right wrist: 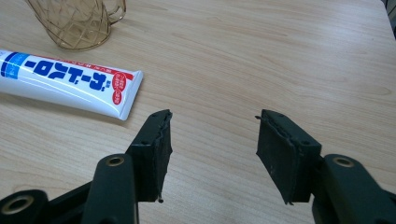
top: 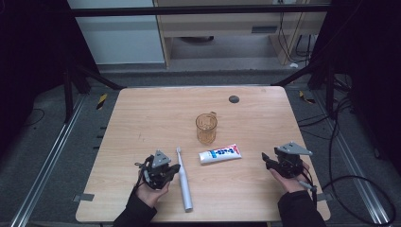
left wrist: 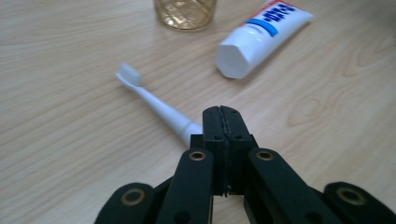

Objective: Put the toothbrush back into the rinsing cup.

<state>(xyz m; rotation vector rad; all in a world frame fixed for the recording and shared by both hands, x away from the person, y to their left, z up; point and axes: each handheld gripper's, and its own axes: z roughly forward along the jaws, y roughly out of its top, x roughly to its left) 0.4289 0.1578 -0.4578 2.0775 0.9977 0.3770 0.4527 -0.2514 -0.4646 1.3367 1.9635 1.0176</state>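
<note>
High view showed the left tongs (top: 176, 167) closed and empty beside the toothbrush (top: 184, 179), right tongs (top: 265, 157) open; a closed approach could roll it away.

toothpaste tube (top: 220, 154) lies between toothbrush (top: 184, 178) and cup (top: 206, 128).
</note>
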